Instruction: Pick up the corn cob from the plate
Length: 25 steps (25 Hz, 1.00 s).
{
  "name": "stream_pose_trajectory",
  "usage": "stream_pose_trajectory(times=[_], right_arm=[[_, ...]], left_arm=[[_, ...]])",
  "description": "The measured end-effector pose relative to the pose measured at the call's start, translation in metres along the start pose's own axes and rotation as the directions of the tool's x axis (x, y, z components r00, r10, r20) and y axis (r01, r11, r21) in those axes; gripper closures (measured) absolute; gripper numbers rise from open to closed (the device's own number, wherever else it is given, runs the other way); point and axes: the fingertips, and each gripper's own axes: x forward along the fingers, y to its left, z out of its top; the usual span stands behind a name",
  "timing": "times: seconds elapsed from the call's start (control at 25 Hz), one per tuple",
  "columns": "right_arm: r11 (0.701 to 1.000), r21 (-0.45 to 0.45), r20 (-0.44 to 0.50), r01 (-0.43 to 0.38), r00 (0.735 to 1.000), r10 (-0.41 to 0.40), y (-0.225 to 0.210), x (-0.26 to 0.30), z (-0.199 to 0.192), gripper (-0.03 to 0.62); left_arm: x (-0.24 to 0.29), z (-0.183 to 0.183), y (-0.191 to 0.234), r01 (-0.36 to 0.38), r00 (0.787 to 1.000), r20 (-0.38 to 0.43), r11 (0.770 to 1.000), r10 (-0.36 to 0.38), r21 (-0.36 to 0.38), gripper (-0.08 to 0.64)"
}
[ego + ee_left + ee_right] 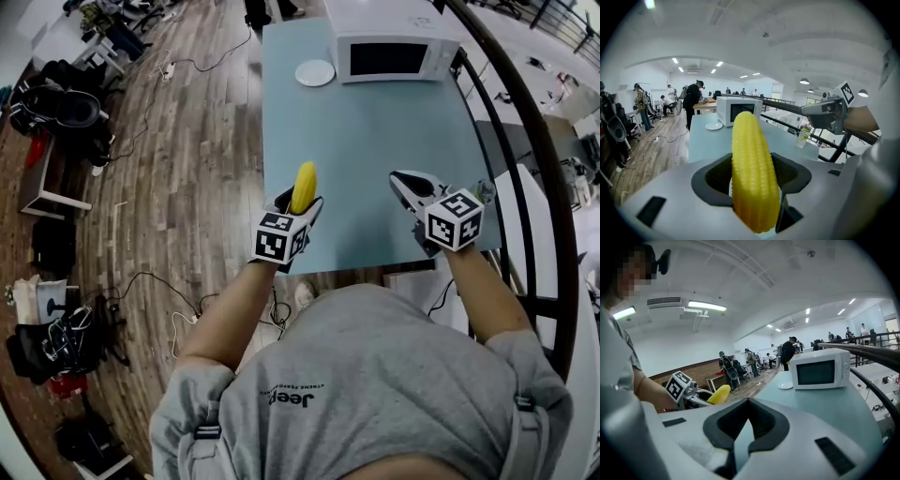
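Note:
The yellow corn cob [303, 186] stands up between the jaws of my left gripper [302, 202], which is shut on it above the near left corner of the blue-grey table [375, 141]. In the left gripper view the corn cob [752, 173] fills the gap between the dark jaws, tip pointing away from me. The white plate [314, 72] lies bare at the table's far end beside the microwave. My right gripper [405, 183] hovers over the near right part of the table, jaws together with nothing in them. From the right gripper view the corn cob [718, 393] shows at the left.
A white microwave [389, 47] stands at the far end of the table. A dark railing [525, 141] runs along the table's right side, with a clear bottle [802, 136] by it. Wooden floor with cables, chairs and bags lies to the left. People stand far off.

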Motion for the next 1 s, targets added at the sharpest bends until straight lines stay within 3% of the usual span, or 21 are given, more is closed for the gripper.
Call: stream_pose_trajectory(times=[0.6, 1.0], right_arm=[[0.998, 0.061, -0.123, 0.026, 0.992, -0.019, -0.017, 0.015, -0.079, 0.577], [0.997, 0.078, -0.139, 0.008, 0.990, 0.003, -0.014, 0.025, -0.089, 0.577]], left_arm=[[0.052, -0.092, -0.021, 0.044, 0.982, -0.182, 0.998, -0.052, -0.047, 0.295], [0.051, -0.099, -0.031, 0.064, 0.980, -0.187, 0.996, -0.075, -0.062, 0.295]])
